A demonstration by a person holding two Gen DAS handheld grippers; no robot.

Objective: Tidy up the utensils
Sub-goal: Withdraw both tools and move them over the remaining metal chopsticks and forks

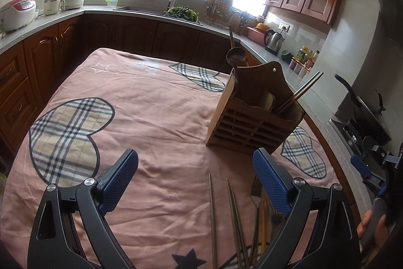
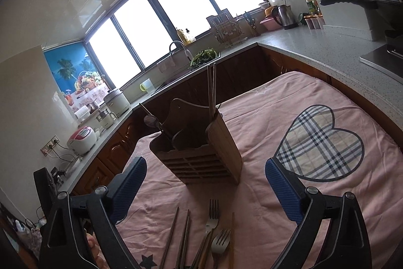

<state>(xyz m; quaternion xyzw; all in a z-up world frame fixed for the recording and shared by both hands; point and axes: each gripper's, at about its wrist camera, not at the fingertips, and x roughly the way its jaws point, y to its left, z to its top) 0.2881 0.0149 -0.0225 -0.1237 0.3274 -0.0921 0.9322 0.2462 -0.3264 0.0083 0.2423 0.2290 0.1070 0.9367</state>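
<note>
Both grippers, left (image 1: 195,183) and right (image 2: 205,187), hover with jaws wide apart and empty over loose chopsticks (image 2: 173,236) and forks (image 2: 212,221) on the pink cloth (image 2: 264,105). The utensils' long axes run away from the claws, toward the wooden holder (image 2: 199,150) upright beyond, already holding a ladle (image 1: 235,56) and chopsticks.

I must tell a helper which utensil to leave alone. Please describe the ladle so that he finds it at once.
On the pink cloth stands a wooden holder. The ladle leans in its end compartment, opposite the end with the two upright chopsticks. It alone has a round dark bowl pointing up.
</note>
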